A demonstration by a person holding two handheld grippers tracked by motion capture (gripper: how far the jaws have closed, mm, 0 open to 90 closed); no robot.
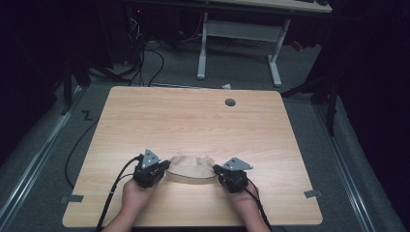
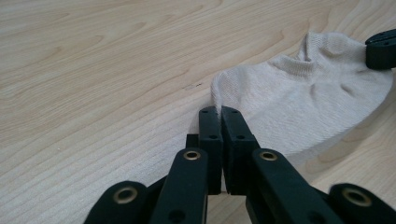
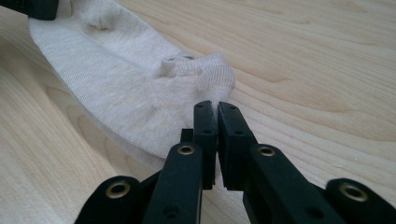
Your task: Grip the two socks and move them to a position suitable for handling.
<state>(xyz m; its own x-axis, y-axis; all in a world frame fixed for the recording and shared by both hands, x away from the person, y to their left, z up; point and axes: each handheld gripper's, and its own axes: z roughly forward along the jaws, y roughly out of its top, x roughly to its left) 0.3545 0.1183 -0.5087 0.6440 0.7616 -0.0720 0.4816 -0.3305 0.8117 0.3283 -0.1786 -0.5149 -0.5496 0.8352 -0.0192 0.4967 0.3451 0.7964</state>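
Observation:
A beige ankle sock (image 1: pixel 192 166) hangs stretched between my two grippers near the front edge of the wooden table (image 1: pixel 193 121), sagging a little in the middle and casting a shadow below. My left gripper (image 1: pixel 167 167) is shut on the sock's left end. In the left gripper view the jaws (image 2: pixel 219 110) pinch the sock's edge (image 2: pixel 299 102), and the right gripper's tip (image 2: pixel 380 46) holds the far end. My right gripper (image 1: pixel 216 169) is shut on the right end. In the right gripper view its jaws (image 3: pixel 211 105) clamp the sock's (image 3: pixel 126 79) cuff.
A round grey cable hole (image 1: pixel 230 102) sits near the table's far edge. Grey tape strips mark the front corners (image 1: pixel 71 198) (image 1: pixel 313 194). Beyond the table stand a white desk frame (image 1: pixel 203 48) and cables on the floor (image 1: pixel 150 63).

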